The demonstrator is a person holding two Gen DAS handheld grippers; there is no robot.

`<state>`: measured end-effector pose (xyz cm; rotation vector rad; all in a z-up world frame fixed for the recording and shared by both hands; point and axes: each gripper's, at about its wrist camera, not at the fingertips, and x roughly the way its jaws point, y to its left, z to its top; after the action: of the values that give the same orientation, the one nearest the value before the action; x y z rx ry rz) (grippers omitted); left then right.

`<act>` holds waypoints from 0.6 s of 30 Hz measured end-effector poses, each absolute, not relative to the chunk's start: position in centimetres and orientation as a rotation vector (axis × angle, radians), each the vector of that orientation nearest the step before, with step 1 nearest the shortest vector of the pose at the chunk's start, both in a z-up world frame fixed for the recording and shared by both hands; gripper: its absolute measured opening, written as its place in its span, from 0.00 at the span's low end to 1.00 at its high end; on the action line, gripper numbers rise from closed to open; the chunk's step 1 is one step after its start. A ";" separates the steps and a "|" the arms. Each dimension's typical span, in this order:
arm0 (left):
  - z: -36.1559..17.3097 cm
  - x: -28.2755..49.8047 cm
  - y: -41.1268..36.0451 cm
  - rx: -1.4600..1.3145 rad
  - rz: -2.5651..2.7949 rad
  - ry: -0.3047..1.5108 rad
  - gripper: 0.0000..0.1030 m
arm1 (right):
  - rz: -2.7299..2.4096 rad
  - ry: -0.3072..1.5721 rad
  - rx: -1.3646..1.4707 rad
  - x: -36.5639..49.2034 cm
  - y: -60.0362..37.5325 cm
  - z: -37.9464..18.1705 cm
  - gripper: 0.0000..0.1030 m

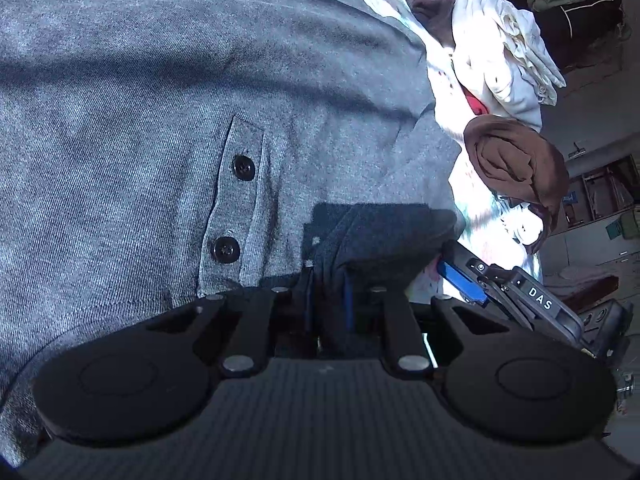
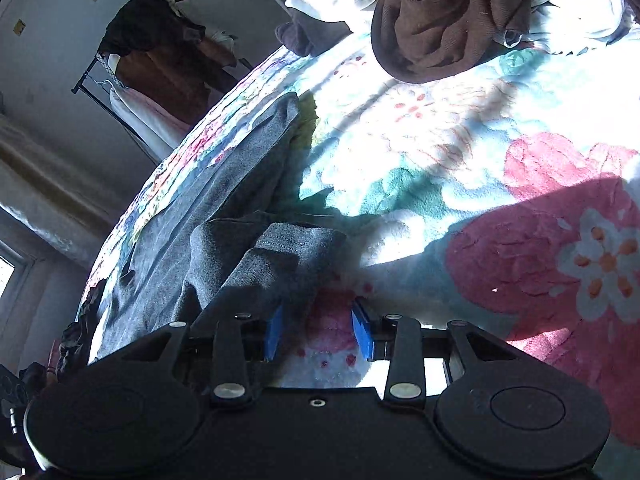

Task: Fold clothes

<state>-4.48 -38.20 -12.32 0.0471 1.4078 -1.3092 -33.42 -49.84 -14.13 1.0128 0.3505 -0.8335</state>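
A grey button-placket shirt (image 1: 160,120) lies spread on a floral bedspread (image 2: 440,152). Two black buttons (image 1: 244,168) show on its placket. My left gripper (image 1: 330,280) is shut on a dark folded edge of the shirt near the collar. My right gripper (image 2: 318,328) is open, its blue pads (image 2: 362,332) apart over the bedspread; a grey sleeve (image 2: 280,256) lies over its left finger. The right gripper also shows in the left wrist view (image 1: 464,280), close by on the right.
A rolled brown garment (image 1: 516,160) and a pile of white clothes (image 1: 508,48) lie on the bed beyond the shirt. A clothes rack with hanging garments (image 2: 160,52) stands by the wall. Shelves and furniture (image 1: 600,208) sit at the right.
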 end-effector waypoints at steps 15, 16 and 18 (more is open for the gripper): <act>-10.4 -7.0 -38.5 0.211 -1.364 1.260 0.17 | -0.827 0.269 0.805 -32.4 -50.7 -11.0 0.03; -10.1 -7.3 -38.5 0.214 -1.378 1.255 0.17 | -0.837 0.277 0.773 -32.8 -50.3 -10.4 0.03; -9.5 -8.0 -38.3 0.223 -1.408 1.245 0.25 | -0.873 0.296 0.689 -33.9 -49.2 -8.8 0.03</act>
<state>-8.04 -38.28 -9.51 0.2230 1.2449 -1.4082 -33.90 -49.15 -8.81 0.6891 0.2961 -0.8732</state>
